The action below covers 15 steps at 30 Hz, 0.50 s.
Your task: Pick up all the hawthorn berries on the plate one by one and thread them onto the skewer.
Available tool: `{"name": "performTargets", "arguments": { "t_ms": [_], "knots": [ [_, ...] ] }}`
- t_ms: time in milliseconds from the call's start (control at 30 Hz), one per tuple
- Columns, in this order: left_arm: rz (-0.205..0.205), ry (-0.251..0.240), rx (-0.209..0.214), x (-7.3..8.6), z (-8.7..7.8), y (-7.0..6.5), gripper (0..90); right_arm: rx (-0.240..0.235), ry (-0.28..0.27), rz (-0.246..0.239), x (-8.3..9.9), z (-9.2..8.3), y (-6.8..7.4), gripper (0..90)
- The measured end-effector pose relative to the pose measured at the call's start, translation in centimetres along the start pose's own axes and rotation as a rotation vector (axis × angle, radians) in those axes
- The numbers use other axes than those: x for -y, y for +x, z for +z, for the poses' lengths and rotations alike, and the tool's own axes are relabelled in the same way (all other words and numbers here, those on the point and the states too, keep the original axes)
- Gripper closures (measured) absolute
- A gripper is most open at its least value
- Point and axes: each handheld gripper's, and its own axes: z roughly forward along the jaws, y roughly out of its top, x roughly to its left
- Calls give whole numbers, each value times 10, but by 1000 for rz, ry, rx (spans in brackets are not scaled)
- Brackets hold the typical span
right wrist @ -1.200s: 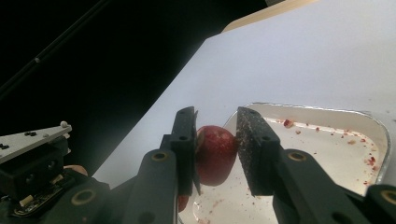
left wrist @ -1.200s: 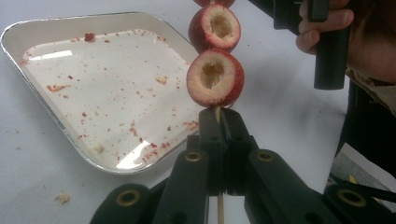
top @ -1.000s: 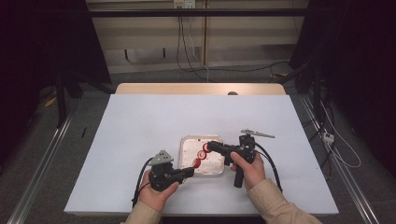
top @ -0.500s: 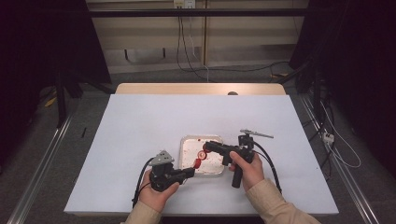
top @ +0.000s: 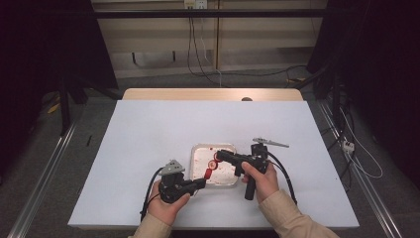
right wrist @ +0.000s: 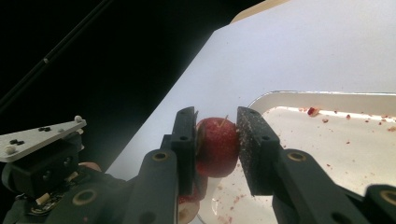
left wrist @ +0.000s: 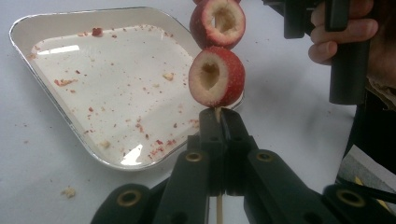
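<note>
L gripper point(left wrist: 218, 122) clamps the skewer point(left wrist: 217, 114) w/ two cored fruits point(left wrist: 216, 77) on it, above tray point(left wrist: 28, 60) near edge. R gripper point(right wrist: 215, 140) grips the top fruit point(right wrist: 217, 147), skewer tip just poking thru; needs pushing down. Tray holds crumbs.

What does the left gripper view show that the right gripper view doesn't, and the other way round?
Left gripper view: the left tool shut on a skewer, two hollowed fruits threaded on it, and a hand.
Right gripper view: the right tool, its jaws just closing, pressing a red fruit; a grey plate.
Both: the tray with red crumbs, on the white table.
</note>
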Motion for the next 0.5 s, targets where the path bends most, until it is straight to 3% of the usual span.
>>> {"name": "performTargets", "arguments": {
  "t_ms": [367,500],
  "knots": [
    [-10,-2,7,0,2,1,892,2,5,4,0,-2,2,718],
    [-6,31,19,2,7,2,879,3,23,21,0,-2,-2,724]
  ]
}}
